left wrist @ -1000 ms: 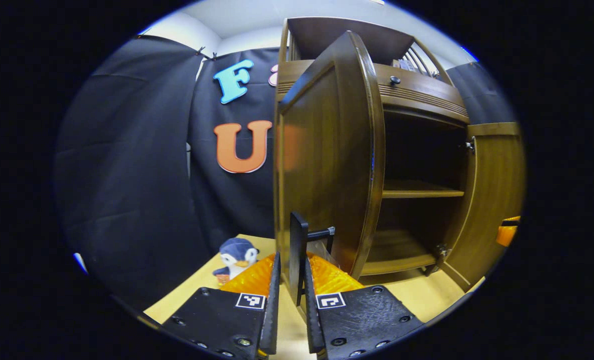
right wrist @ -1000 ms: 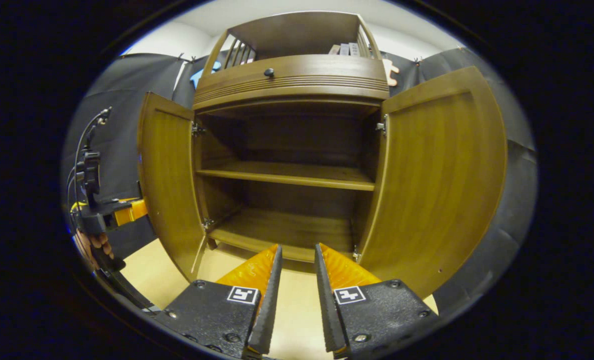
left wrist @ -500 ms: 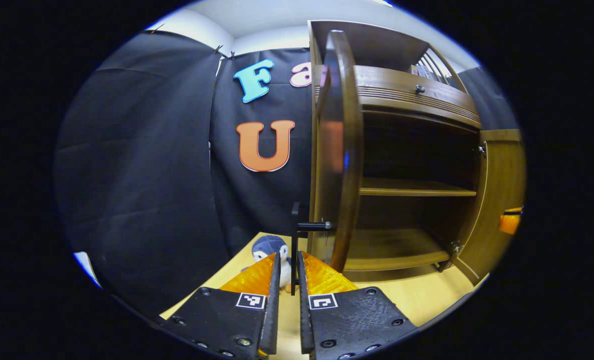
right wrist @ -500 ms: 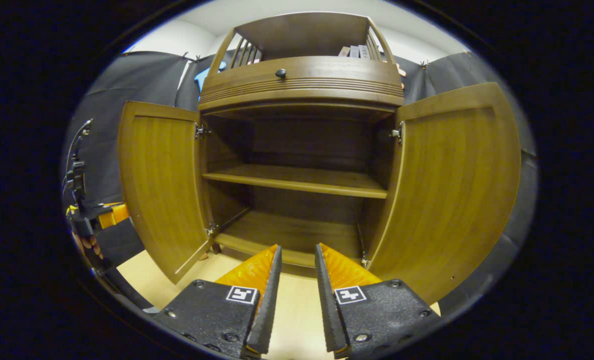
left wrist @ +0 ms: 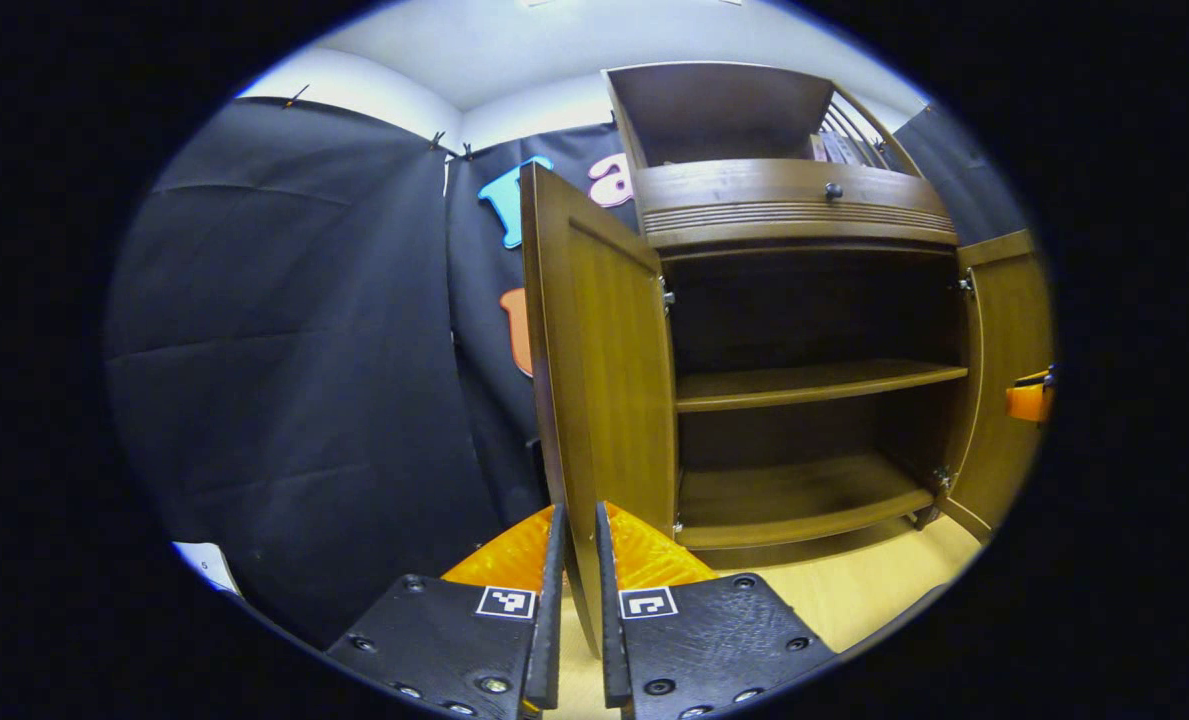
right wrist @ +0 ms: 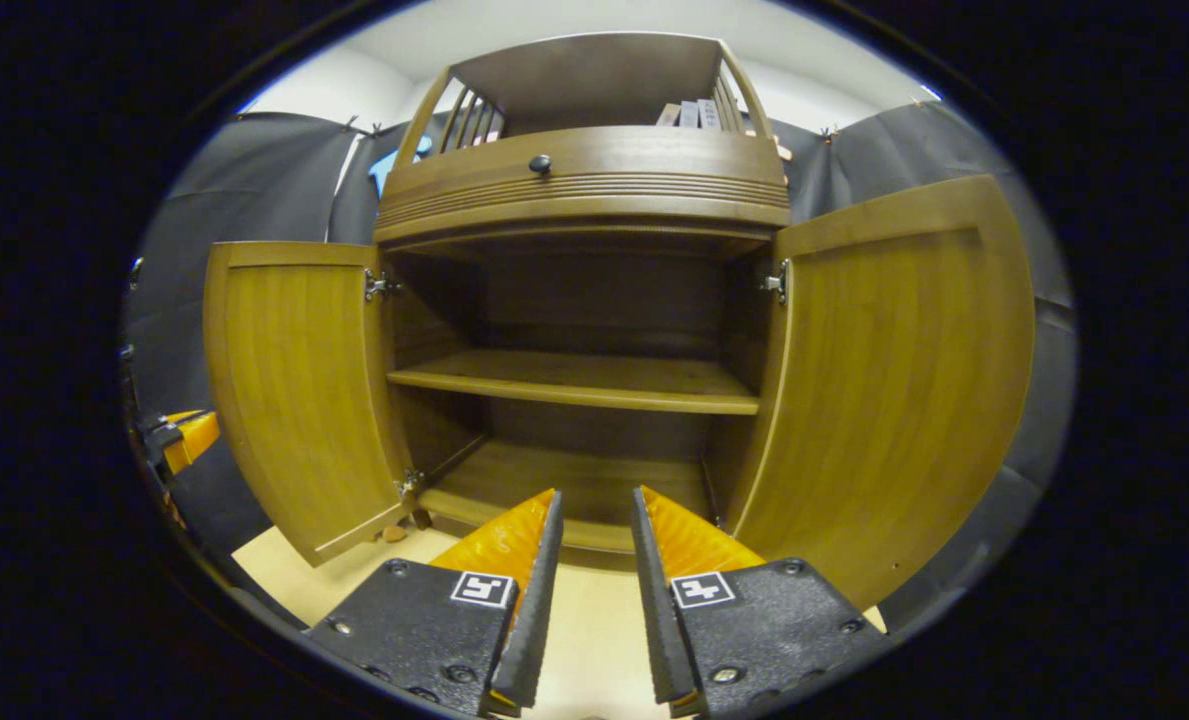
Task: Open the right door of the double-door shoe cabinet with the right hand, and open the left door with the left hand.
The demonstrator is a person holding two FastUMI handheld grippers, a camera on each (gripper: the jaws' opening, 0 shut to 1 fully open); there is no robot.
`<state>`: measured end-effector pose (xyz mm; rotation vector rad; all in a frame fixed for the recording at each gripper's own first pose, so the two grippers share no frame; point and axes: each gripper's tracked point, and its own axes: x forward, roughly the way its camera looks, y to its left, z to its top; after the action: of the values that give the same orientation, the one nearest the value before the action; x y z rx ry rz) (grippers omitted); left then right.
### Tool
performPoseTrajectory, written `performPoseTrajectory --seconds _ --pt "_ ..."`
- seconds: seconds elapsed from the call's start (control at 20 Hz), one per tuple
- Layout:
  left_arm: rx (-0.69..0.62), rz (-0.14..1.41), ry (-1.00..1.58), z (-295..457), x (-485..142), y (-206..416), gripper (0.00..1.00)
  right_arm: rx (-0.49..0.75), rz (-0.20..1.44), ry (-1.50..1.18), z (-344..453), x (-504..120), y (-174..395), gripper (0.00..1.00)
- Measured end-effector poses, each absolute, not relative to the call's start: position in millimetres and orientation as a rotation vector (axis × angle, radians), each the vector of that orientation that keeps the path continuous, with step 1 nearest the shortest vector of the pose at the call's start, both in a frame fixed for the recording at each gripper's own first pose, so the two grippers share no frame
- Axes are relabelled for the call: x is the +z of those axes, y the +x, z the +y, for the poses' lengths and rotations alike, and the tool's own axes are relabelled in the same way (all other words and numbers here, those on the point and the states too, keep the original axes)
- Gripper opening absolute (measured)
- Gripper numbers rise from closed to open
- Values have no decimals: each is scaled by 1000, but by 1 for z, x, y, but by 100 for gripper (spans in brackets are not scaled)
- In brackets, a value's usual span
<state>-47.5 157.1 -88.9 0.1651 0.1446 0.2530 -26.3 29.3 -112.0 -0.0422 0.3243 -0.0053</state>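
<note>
We are inspecting the shoe cabinet [right wrist: 584, 190], which is standing on the light wooden counter [right wrist: 594, 640] against the booth's black cloth wall. Both doors are standing swung outward, exposing two bare shelves; we are judging the opening as essentially complete.

In the right gripper view, the right door [right wrist: 904, 380] is hanging wide on its hinges at the cabinet's right side, and the left door [right wrist: 299, 390] is hanging wide at the left. The right gripper [right wrist: 594, 550] is hovering in front of the lower shelf [right wrist: 574, 480], its fingers parted by a narrow gap and holding nothing.

In the left gripper view, the left gripper [left wrist: 576, 560] is sitting at the free edge of the left door [left wrist: 604, 380]. Its fingers are nearly together, with the door's lower edge running down into the slot between them. Whether both fingers are pressing on the wood, we cannot tell.

On handling, we are judging the doors to be rigid wooden panels, moderately heavy, with a smooth varnished finish that is likely slippery under a pinch. They are swinging on metal hinges [right wrist: 776, 283], so any force should follow the arc. The thin free edge, far from the hinges, is looking like the best place to take hold.
</note>
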Motion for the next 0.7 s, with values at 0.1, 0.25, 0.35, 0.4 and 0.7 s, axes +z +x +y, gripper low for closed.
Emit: performPoseTrajectory --seconds 0.1,0.25,0.35,0.4,0.7 --pt "209 129 137 137 -78 -41 16 -24 302 -37 23 -99 -22 45" --pt "124 134 94 100 -71 -32 34 -43 262 -15 15 -83 -26 54" --pt "74 111 93 75 -60 -25 45 -57 241 -4 8 -74 -26 60" --pt "50 94 91 62 -53 -23 51 -63 232 -1 4 -69 -27 60" --pt "-67 44 51 1 -29 -12 93 -67 137 -17 -8 -29 -26 73"
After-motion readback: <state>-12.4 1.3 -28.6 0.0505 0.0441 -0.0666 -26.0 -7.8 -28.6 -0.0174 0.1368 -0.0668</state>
